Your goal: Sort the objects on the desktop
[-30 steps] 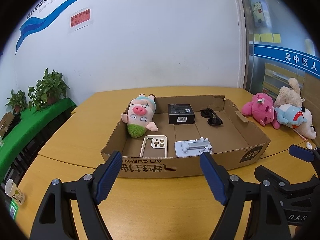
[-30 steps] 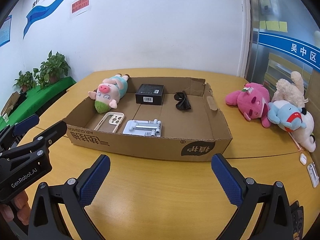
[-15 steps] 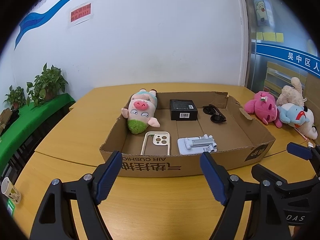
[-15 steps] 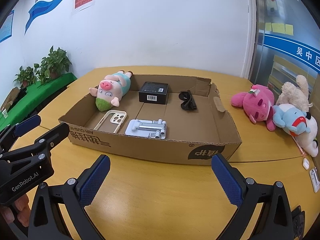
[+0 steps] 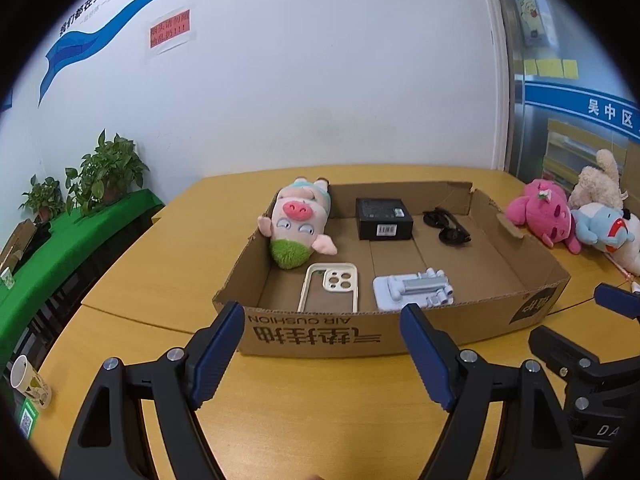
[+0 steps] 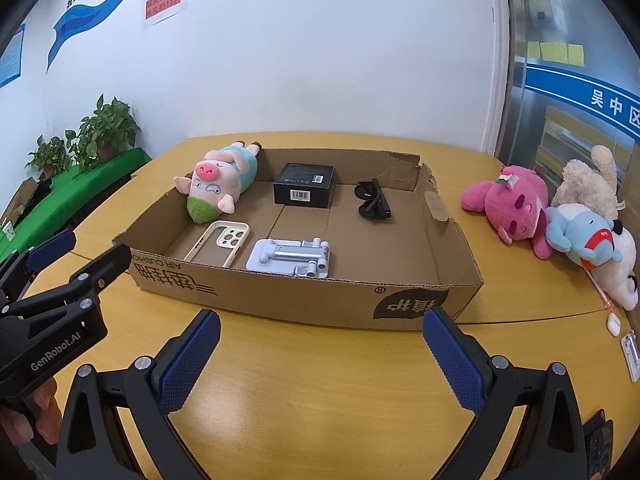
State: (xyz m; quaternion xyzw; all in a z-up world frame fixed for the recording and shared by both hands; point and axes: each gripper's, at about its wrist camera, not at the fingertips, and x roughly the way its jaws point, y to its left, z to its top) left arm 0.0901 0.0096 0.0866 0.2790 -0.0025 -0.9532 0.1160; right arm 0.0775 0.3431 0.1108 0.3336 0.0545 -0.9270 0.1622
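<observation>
A shallow cardboard box (image 5: 320, 336) (image 6: 304, 292) lies on the yellow table. In it are a pig plush (image 5: 298, 224) (image 6: 218, 184), a black box (image 5: 383, 218) (image 6: 303, 184), black sunglasses (image 5: 446, 224) (image 6: 372, 200), a cream phone case (image 5: 332, 286) (image 6: 220, 242) and a pale blue phone stand (image 5: 412, 290) (image 6: 290, 258). My left gripper (image 5: 322, 354) is open and empty, just in front of the box's near wall. My right gripper (image 6: 320, 360) is open and empty, in front of the box's right half.
A pink plush (image 5: 540, 214) (image 6: 508, 204), a beige plush (image 6: 588, 184) and a blue-white plush (image 6: 592, 244) lie on the table right of the box. A paper cup (image 5: 28, 380) stands at the left edge. White earbuds case (image 6: 614, 324) lies far right. Plants on a green cloth are at left.
Both grippers have moved closer to the box and tilted slightly down; the box looks larger in both views. Nothing in the box has moved.
</observation>
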